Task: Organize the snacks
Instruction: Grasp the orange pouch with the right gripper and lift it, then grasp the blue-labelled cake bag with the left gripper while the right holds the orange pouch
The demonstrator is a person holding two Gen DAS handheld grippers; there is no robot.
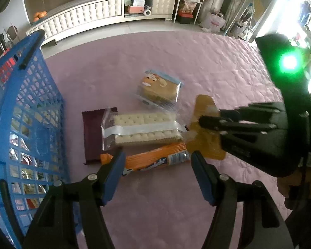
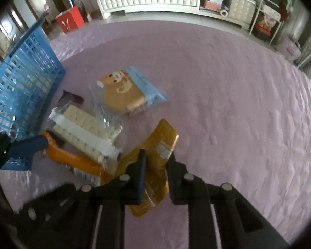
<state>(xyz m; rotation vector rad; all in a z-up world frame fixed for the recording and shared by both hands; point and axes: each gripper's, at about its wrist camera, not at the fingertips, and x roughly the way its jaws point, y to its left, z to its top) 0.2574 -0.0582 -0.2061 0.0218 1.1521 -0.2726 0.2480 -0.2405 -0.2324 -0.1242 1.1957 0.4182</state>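
Right wrist view: right gripper, jaws part open, straddling mustard pouch, not clamped. Left gripper wide open, empty, over orange pack. Basket at 9 o'clock. Advice: close on the pouch's middle before lifting.

5 snack packets lie flat beside the blue basket: a maroon wrapper nearest it, clear-wrapped crackers overlapping that, an orange pack, a cartoon-printed biscuit bag, and a mustard pouch farthest away.
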